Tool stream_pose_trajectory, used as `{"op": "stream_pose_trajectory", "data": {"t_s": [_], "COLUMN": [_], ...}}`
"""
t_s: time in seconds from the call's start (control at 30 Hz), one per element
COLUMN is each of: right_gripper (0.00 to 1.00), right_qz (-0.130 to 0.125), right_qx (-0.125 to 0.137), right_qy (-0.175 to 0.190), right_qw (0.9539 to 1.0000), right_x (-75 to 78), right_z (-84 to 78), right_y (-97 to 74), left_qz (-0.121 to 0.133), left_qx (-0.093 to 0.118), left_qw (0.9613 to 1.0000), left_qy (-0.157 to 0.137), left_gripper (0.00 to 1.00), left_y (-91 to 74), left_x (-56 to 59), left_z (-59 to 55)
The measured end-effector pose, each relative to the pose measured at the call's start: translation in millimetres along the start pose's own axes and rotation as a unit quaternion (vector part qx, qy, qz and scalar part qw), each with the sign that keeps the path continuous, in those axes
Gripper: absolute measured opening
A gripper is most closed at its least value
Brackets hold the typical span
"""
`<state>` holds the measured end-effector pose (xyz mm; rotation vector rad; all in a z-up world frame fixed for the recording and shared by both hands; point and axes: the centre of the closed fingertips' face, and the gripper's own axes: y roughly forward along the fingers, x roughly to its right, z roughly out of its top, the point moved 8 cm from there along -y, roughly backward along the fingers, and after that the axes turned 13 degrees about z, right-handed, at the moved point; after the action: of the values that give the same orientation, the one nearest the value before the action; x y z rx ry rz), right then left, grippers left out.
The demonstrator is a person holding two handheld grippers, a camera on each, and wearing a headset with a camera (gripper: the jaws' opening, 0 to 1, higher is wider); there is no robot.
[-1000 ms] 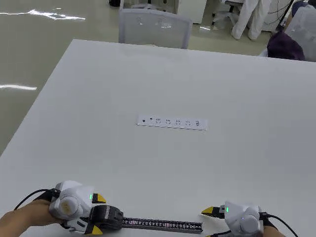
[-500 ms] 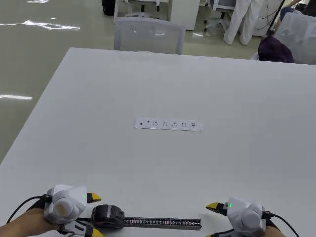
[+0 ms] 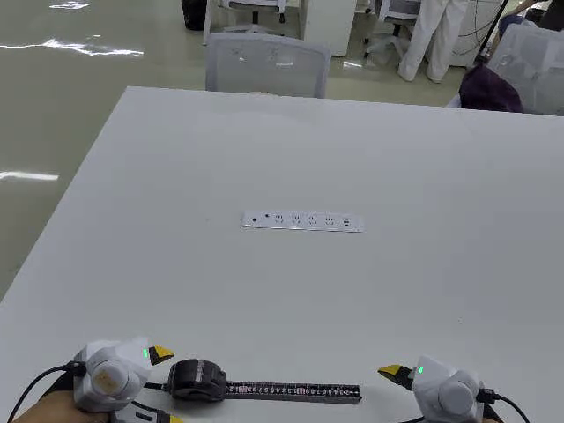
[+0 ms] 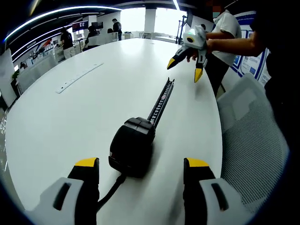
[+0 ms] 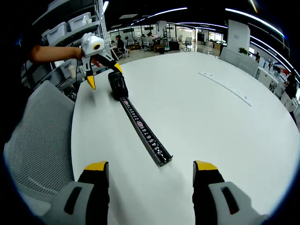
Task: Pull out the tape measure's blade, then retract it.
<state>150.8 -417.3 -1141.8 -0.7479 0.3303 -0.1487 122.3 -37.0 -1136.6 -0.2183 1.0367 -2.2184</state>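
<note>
The black tape measure [image 3: 196,381] lies on the white table [image 3: 291,150] near its front edge, its blade [image 3: 295,390] drawn out flat to the right. My left gripper [image 3: 166,388] stands open just left of the case, not touching it. In the left gripper view the case [image 4: 132,146] sits between my open jaws and the blade [image 4: 161,96] runs away toward the other gripper [image 4: 187,51]. My right gripper [image 3: 394,397] is open, a little right of the blade's end. In the right gripper view the blade's hook end [image 5: 161,159] lies just ahead of my right gripper [image 5: 151,166].
A white power strip [image 3: 302,221] lies flat at the table's middle. A grey chair [image 3: 264,62] stands at the far edge. A person in white [image 3: 441,31] stands at the back right. The table's front edge is right under the grippers.
My left gripper has drawn back a little to the left, off the case. The right gripper has edged right, away from the blade's end. The blade's length looks the same.
</note>
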Motion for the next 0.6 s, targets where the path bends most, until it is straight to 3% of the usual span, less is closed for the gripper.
{"op": "stream_pose_trajectory", "data": {"t_s": [0.17, 0.27, 0.37, 0.6], "right_gripper": [0.78, 0.80, 0.82, 0.86], "right_qz": [-0.022, -0.028, -0.038, -0.060], "right_qx": [0.010, 0.018, 0.022, 0.036], "right_qy": [0.016, 0.024, 0.027, 0.033], "right_qw": [0.9996, 0.9992, 0.9987, 0.9970], "right_x": [-8.8, -14.0, -19.7, -31.3], "right_z": [0.3, 1.0, 2.0, 5.5], "right_y": [-3.5, -6.5, -8.7, -14.5], "left_qz": [0.013, 0.033, 0.040, 0.059], "left_qx": [-0.001, 0.015, 0.016, 0.021], "left_qw": [0.9997, 0.9987, 0.9976, 0.9959], "left_qy": [-0.019, -0.036, -0.054, -0.066], "left_gripper": [0.78, 0.80, 0.82, 0.87], "left_y": [-5.7, -10.8, -16.0, -28.7], "left_x": [7.9, 11.6, 16.1, 27.3], "left_z": [-3.9, -1.2, -0.2, 0.1]}}
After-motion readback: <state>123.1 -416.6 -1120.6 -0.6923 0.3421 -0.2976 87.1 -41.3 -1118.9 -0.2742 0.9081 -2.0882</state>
